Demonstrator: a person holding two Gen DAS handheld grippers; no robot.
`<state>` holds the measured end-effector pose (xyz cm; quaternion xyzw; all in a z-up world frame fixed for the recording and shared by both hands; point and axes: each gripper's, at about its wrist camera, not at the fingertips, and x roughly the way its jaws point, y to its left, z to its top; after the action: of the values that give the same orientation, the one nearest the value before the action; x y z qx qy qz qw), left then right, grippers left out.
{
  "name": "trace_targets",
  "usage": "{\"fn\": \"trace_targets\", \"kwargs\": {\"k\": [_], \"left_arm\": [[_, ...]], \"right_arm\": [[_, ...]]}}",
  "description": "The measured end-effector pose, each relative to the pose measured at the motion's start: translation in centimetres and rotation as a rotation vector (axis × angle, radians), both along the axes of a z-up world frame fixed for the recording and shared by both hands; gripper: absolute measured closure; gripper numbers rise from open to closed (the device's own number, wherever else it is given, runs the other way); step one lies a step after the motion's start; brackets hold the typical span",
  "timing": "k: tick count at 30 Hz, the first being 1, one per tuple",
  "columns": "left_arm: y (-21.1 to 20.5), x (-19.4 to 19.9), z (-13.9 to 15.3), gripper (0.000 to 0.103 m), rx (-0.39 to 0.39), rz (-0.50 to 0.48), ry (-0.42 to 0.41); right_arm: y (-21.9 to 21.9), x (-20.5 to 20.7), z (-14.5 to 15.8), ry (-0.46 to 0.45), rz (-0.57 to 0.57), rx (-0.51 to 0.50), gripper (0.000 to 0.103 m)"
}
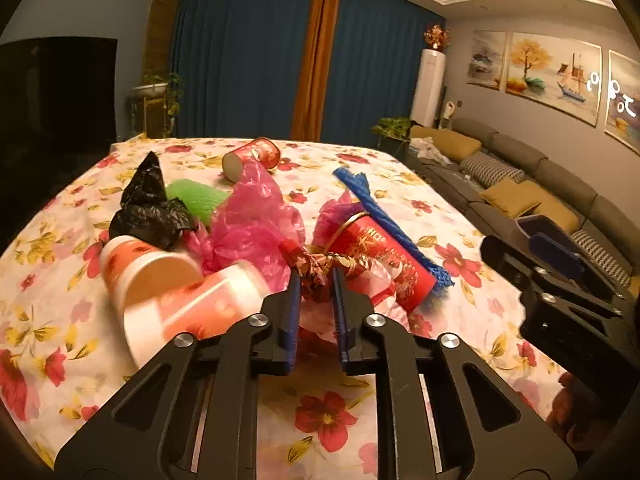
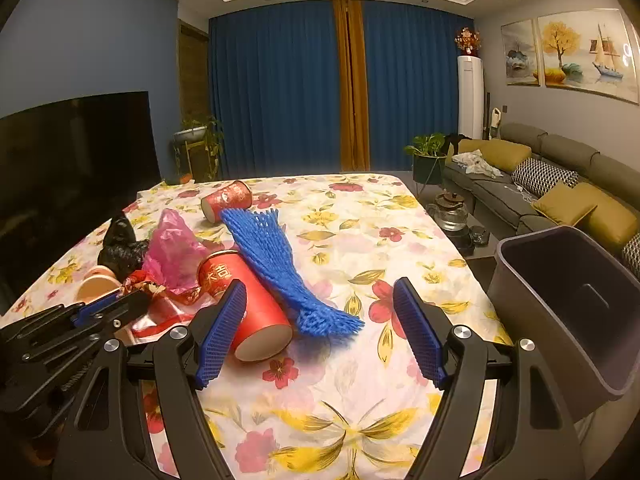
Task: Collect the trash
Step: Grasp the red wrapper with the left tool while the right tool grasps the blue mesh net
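Jaws apparently around crumpled wrapper [image 1: 320, 276]

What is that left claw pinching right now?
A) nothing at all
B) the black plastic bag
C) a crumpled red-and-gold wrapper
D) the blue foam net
C: the left gripper has its blue pads closed on the crumpled red-and-gold wrapper, while the blue foam net and black plastic bag lie apart.

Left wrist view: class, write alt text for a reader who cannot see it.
The left gripper pinches a crumpled red-and-gold wrapper in a trash pile on a floral table. Paper cups, pink plastic and a black bag surround it; the right gripper enters at right.
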<state>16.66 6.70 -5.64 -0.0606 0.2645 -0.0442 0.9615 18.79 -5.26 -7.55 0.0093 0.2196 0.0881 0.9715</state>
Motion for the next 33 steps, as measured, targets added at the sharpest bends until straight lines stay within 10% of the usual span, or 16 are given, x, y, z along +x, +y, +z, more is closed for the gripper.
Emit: {"fn": "trace_targets", "kwargs": {"k": [33], "left_arm": [[4.1, -2.8, 4.0, 0.093, -0.124, 0.03, -0.158]], "right_arm": [[2.5, 7.9, -4.5, 0.279, 0.08, -0.128, 0.039]]}}
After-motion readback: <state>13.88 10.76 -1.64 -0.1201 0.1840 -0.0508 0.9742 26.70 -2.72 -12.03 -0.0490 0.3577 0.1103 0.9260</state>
